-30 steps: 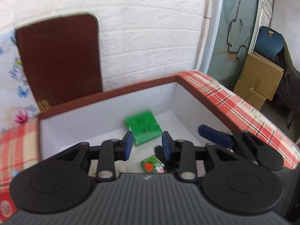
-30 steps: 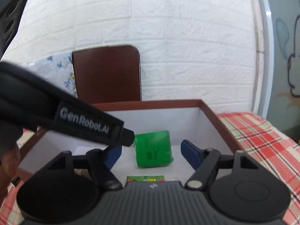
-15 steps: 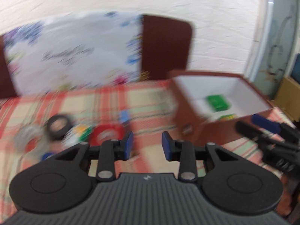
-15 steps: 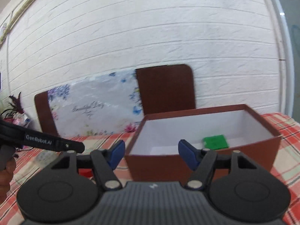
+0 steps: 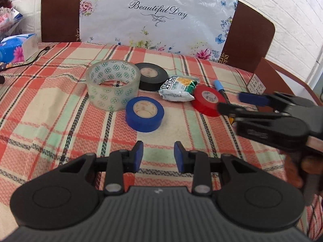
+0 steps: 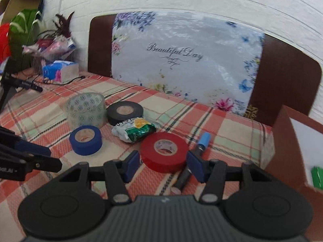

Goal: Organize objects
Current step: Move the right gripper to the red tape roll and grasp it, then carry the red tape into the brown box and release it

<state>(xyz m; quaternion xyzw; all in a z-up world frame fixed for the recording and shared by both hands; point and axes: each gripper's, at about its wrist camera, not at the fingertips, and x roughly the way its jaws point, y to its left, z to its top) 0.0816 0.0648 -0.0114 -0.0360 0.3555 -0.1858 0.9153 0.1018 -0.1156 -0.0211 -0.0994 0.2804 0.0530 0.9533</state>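
**Inspector:** Item next in line appears to be the red roll of electrical tape (image 6: pixel 164 151), lying flat on the red-and-green checked tablecloth (image 5: pixel 60 92). It sits just beside the marker pen with a blue cap (image 6: pixel 203 139) and the green-and-white crinkled snack packet (image 6: pixel 134 131), with the brown open cardboard box with a white lining (image 6: pixel 290 141) off to its right.

**Assistant:** Handling character?

**Inspector:** My judgement: light, stiff as a ring, with a smooth outer wall that may slip a little. Best taken across the outer wall, pads on opposite sides, or with one pad through the core.

**Assistant:** Right gripper (image 6: pixel 164 166)?

**Inspector:** Jaws moderately spread and closing. In the right wrist view the roll lies between and ahead of them; the pads do not appear to press on it, and whether they are down at its level I cannot tell.

**Assistant:** Left gripper (image 5: pixel 158 156)?

**Inspector:** Jaws narrowly parted, nothing between them, over bare cloth short of the blue roll of tape (image 5: pixel 144 114). Not touching any item.
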